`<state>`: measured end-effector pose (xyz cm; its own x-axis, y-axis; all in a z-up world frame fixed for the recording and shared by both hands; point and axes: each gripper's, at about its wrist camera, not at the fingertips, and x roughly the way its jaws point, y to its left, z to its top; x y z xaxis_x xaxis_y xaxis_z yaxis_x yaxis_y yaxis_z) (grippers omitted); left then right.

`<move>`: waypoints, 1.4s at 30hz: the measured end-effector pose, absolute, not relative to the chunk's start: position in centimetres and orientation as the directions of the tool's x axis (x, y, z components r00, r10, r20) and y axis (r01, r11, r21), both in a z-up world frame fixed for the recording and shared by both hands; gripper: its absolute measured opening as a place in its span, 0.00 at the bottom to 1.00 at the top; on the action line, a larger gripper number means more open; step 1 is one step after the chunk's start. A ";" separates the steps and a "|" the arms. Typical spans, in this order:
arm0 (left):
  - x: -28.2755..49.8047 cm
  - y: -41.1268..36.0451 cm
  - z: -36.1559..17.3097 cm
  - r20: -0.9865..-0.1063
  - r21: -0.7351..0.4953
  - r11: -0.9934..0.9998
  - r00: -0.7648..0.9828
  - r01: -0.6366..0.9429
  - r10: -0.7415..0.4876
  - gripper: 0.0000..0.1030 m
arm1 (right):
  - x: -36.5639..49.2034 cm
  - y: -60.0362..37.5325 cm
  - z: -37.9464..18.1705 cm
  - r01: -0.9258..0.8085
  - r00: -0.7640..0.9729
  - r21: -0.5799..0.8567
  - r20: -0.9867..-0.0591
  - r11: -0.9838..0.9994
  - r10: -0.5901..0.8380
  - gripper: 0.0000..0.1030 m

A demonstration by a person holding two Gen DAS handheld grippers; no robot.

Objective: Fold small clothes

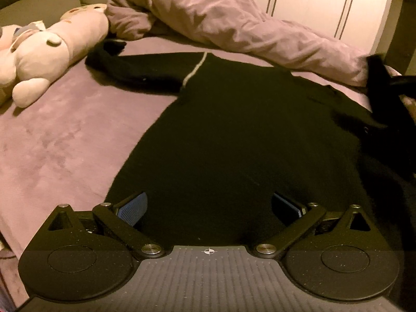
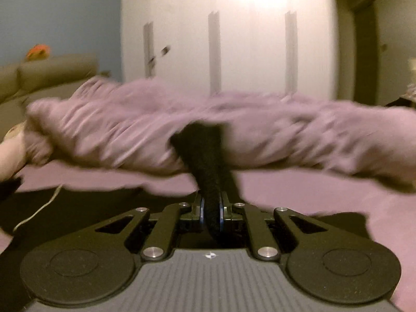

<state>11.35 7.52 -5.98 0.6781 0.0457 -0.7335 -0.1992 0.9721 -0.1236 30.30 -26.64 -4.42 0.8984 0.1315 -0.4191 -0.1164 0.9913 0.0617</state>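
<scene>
I see a black long-sleeved garment lying flat on the bed, which has a mauve sheet. Its body runs from the near edge toward the far side, and one sleeve goes out to the far left. A thin pale cord lies on the cloth near the collar.

My left hand-held gripper is above the near hem of the garment. Its jaws stand wide apart, and the blue pads hold nothing; I cannot tell if they touch the cloth.

My right hand-held gripper is closed tight on a strip of the black cloth, which stands up between the pads. This view is blurred. In the left view I see the same gripper only as a dark shape at the far right edge.

A crumpled mauve duvet lies along the far side of the bed. A pale plush toy lies at the far left, near the sleeve end. Behind the bed are white wardrobe doors.
</scene>
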 end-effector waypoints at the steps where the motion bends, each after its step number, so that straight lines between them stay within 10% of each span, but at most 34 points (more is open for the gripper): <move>1: 11.5 7.6 -5.9 -0.732 -0.125 0.973 0.680 -0.196 0.043 1.00 | 30.1 -24.5 -5.5 -0.135 0.887 0.066 -0.438 0.989 0.150 0.09; 5: 13.4 7.7 -5.1 -0.715 -0.126 0.976 0.699 -0.180 0.036 1.00 | 29.8 -17.8 -9.2 -0.230 0.828 0.062 -0.512 0.971 0.229 0.16; 7: 14.8 7.6 -4.7 -0.703 -0.135 0.977 0.710 -0.164 0.022 1.00 | 29.1 -16.3 -10.4 -0.264 0.786 0.081 -0.560 0.961 0.263 0.53; 9: 16.6 7.3 -4.4 -0.695 -0.164 0.977 0.719 -0.139 -0.014 1.00 | 28.3 -17.4 -11.0 -0.246 0.768 0.174 -0.566 0.954 0.301 0.65; 19: 29.0 0.6 -6.6 -0.694 -0.317 0.949 0.680 0.006 -0.236 1.00 | 18.8 -36.7 -13.0 0.158 0.884 0.700 -0.414 0.696 0.216 0.69; 29: 36.4 -0.8 -11.9 -0.767 -0.440 0.881 0.582 -0.174 -0.268 0.99 | 16.0 -42.3 -14.9 0.180 0.898 0.755 -0.388 0.631 0.208 0.69; 34: 37.3 -2.6 -11.5 -0.781 -0.378 0.921 0.566 -0.092 -0.264 0.55 | 17.3 -42.7 -14.0 0.157 0.918 0.776 -0.342 0.611 0.199 0.69; 37: 37.7 -2.7 -10.6 -0.785 -0.359 0.930 0.565 -0.079 -0.255 0.09 | 17.9 -43.3 -13.9 0.155 0.931 0.814 -0.309 0.559 0.191 0.71; 42: 37.9 -1.6 -7.1 -0.739 -0.374 0.927 0.611 -0.021 -0.284 0.10 | 19.4 -43.9 -14.1 0.165 0.938 0.862 -0.287 0.479 0.194 0.73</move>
